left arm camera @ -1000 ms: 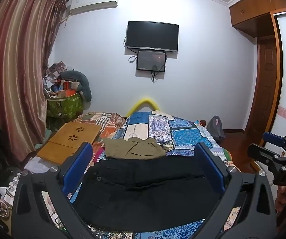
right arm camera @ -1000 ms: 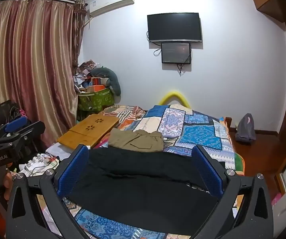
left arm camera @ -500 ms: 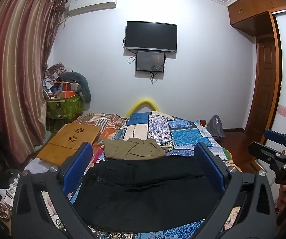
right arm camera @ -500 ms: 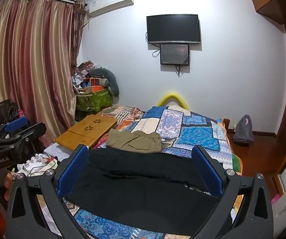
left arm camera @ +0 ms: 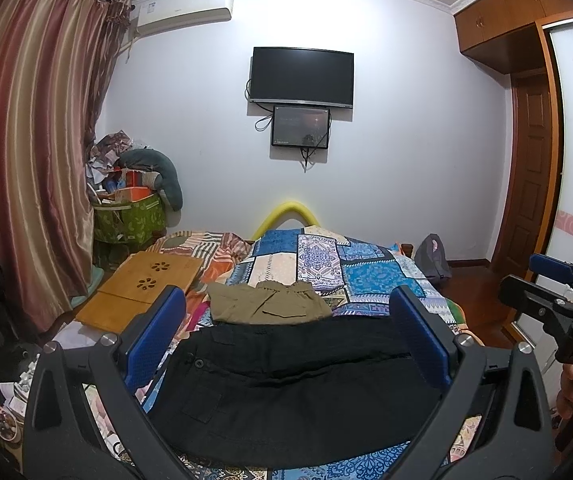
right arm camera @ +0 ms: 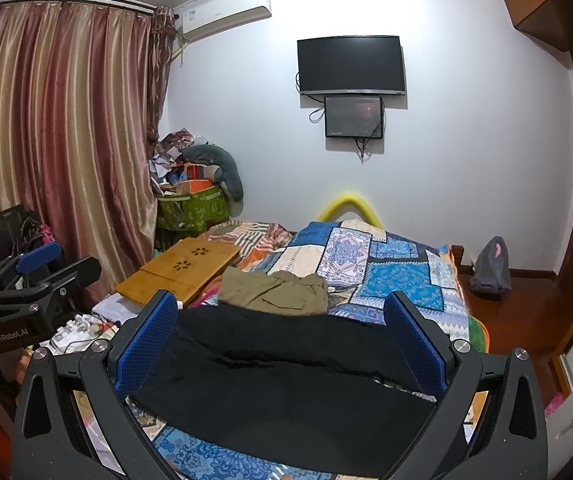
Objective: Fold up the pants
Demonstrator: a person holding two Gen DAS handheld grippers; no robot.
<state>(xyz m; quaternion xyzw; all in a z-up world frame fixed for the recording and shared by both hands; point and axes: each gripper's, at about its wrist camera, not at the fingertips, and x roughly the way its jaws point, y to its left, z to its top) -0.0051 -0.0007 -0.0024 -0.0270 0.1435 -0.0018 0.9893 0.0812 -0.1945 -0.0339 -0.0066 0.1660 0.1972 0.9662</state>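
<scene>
Black pants (left arm camera: 286, 384) lie flat across the patchwork bedspread (left arm camera: 370, 280) — sideways, pocket up.

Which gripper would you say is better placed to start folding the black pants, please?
Probably the left gripper: its view shows the waistband end of the black pants, button and pocket, near its open fingers. The right gripper, also open, faces the plainer leg end.

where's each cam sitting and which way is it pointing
Left wrist: on the left gripper, open, facing the bed's black pants; right gripper at right edge.
Right wrist: on the right gripper, open, same direction; left gripper at left edge.
Shared: pants, folded olive garment, wall-mounted black TV.
</scene>
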